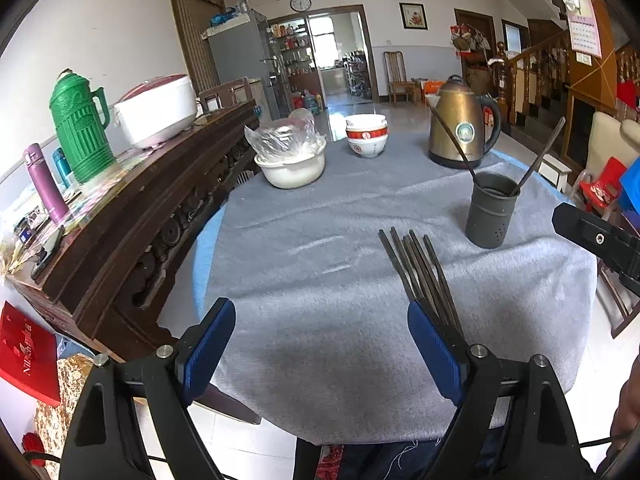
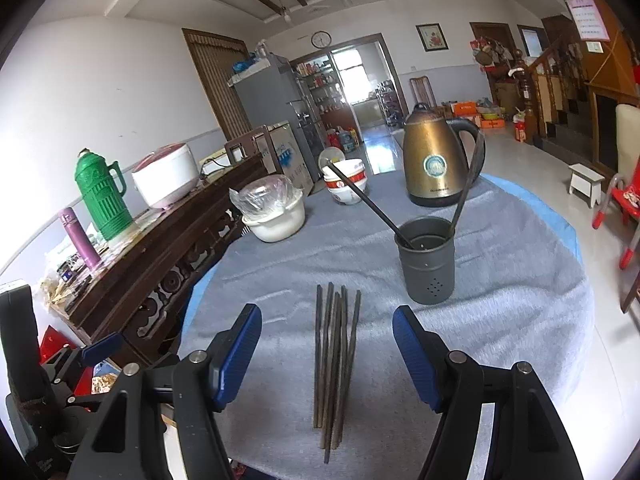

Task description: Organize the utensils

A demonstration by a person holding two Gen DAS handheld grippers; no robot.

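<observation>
Several dark chopsticks [image 2: 335,360] lie in a loose bundle on the grey cloth of the round table [image 2: 520,300]. My right gripper [image 2: 327,322] hangs open above them, one blue pad on each side, touching nothing. A dark grey holder cup [image 2: 426,264] stands just beyond, with two chopsticks leaning out of it. In the left wrist view the chopsticks [image 1: 416,266] run under the right pad of my left gripper [image 1: 320,316], which is open over bare cloth to their left. The holder cup [image 1: 490,210] stands at right there.
A brass kettle [image 2: 436,164], stacked red-and-white bowls [image 2: 347,184] and a white bowl with plastic wrap [image 2: 274,216] stand at the table's far side. A dark wooden sideboard [image 1: 152,216] with a green thermos [image 1: 80,124] and a rice cooker [image 1: 156,110] runs along the left.
</observation>
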